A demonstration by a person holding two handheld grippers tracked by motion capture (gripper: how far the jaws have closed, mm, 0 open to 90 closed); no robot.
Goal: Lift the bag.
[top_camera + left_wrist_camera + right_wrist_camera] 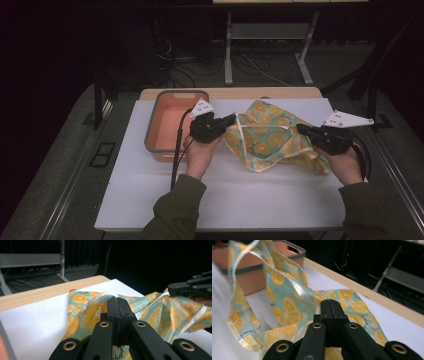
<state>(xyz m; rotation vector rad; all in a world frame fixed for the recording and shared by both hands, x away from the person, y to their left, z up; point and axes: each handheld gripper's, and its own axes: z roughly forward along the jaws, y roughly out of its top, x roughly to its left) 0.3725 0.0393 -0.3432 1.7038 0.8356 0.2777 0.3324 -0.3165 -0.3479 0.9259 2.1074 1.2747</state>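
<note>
A teal cloth bag printed with orange citrus slices and trimmed in white hangs stretched between the two grippers, its lower part resting on the white tabletop. My left gripper is shut on the bag's left edge, just right of the basin. My right gripper is shut on its right side. In the left gripper view the closed jaws pinch the printed fabric, and the right gripper shows farther off. In the right gripper view the closed jaws bite the fabric.
An orange basin with a grey rim stands at the table's back left, also visible in the right gripper view. A wooden edge runs along the back. Beyond lie a dark floor, cables and a metal stand.
</note>
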